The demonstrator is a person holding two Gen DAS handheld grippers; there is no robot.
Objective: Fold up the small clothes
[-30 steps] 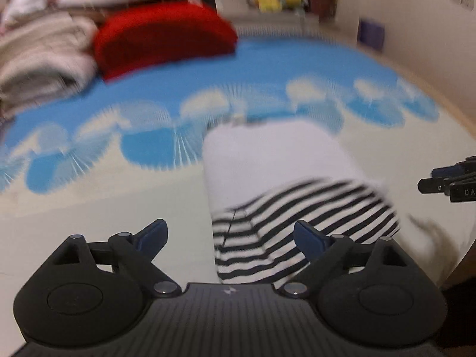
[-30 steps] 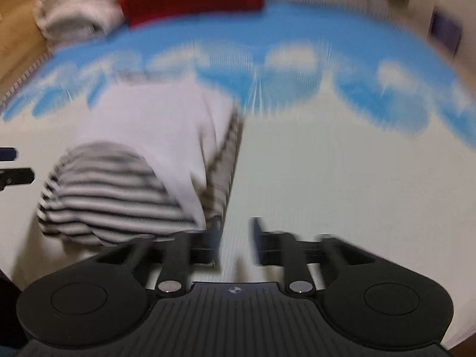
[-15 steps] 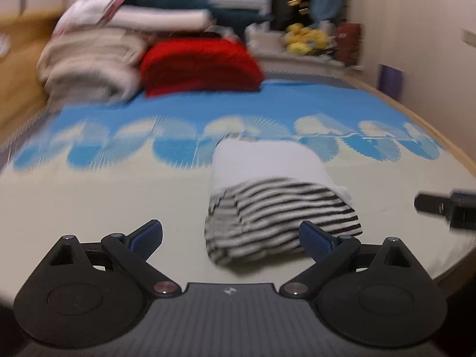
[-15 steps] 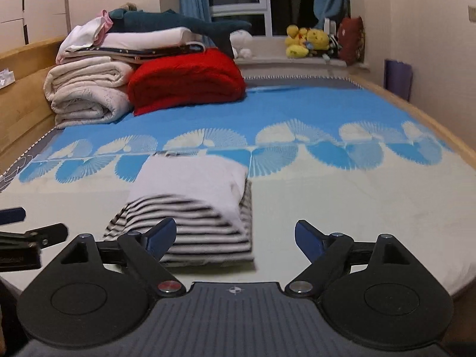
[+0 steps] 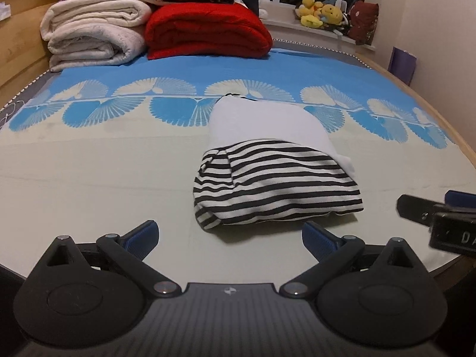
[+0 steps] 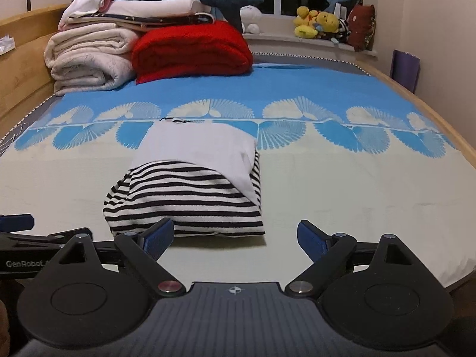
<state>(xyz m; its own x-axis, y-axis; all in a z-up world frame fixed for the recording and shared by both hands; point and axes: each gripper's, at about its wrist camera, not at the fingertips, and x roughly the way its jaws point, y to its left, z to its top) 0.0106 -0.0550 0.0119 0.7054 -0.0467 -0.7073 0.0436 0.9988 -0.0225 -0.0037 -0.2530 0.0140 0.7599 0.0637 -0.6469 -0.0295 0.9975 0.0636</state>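
Observation:
A small garment [image 5: 276, 178] lies folded into a compact bundle on the bed. Its near half is black-and-white striped and its far half is plain white. In the right wrist view the same garment [image 6: 190, 190] sits left of centre. My left gripper [image 5: 229, 232] hovers just short of the bundle's near edge; its jaws are opening, wide apart, with nothing between them. My right gripper [image 6: 235, 233] hangs by the bundle's near right corner, jaws also opening and empty. Each gripper shows at the edge of the other's view: the right gripper [image 5: 440, 214], the left gripper [image 6: 29, 232].
The bed sheet [image 5: 89, 178] is pale near me, with a blue fan-pattern band farther back. A red blanket [image 5: 208, 29] and rolled cream blankets [image 5: 95, 35] are stacked at the head. Plush toys [image 5: 321, 15] line the window sill. A wooden bed rail [image 5: 446, 125] runs along the right.
Both grippers have drawn back from the bundle. The right gripper, nearly shut at the garment's edge a second ago, now stands wide and empty. The garment rests folded and still.

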